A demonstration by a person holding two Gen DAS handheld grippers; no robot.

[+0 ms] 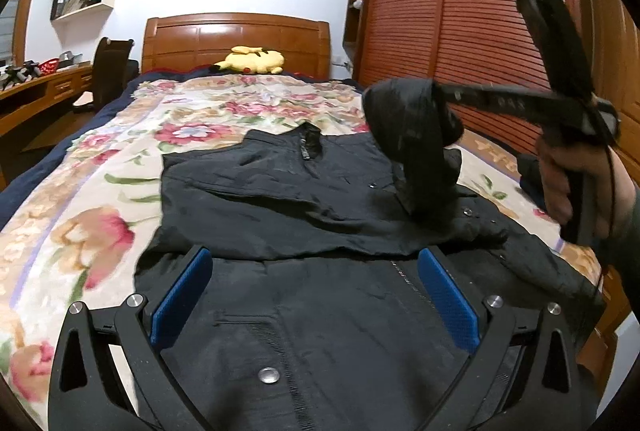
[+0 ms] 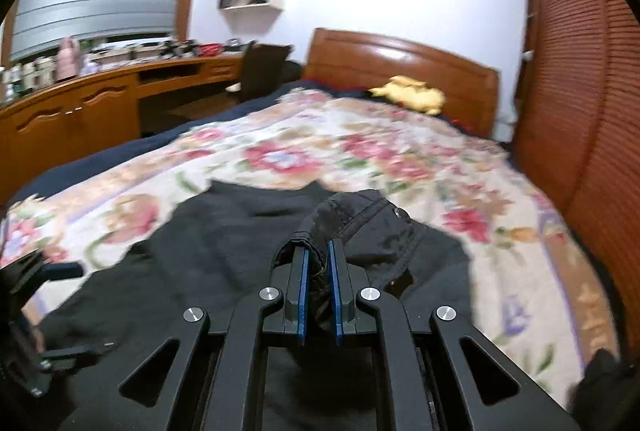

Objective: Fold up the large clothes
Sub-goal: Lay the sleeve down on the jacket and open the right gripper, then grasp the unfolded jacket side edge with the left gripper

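A black jacket (image 1: 320, 215) lies spread on the floral bedspread (image 1: 120, 159), collar toward the headboard. My left gripper (image 1: 316, 263) is open, its blue pads low over the jacket's front, empty. My right gripper (image 2: 319, 251) is shut on the jacket's right sleeve cuff (image 2: 320, 227) and holds it lifted above the jacket body (image 2: 224, 239). In the left wrist view the right gripper (image 1: 440, 95) holds the raised sleeve (image 1: 412, 135) over the jacket's right side.
A yellow plush toy (image 1: 252, 60) lies by the wooden headboard (image 1: 236, 35). A wooden wardrobe (image 1: 460, 11) stands right of the bed. A desk (image 2: 80, 103) and chair (image 1: 108, 71) stand on the left. A dark item (image 1: 530, 171) lies at the bed's right edge.
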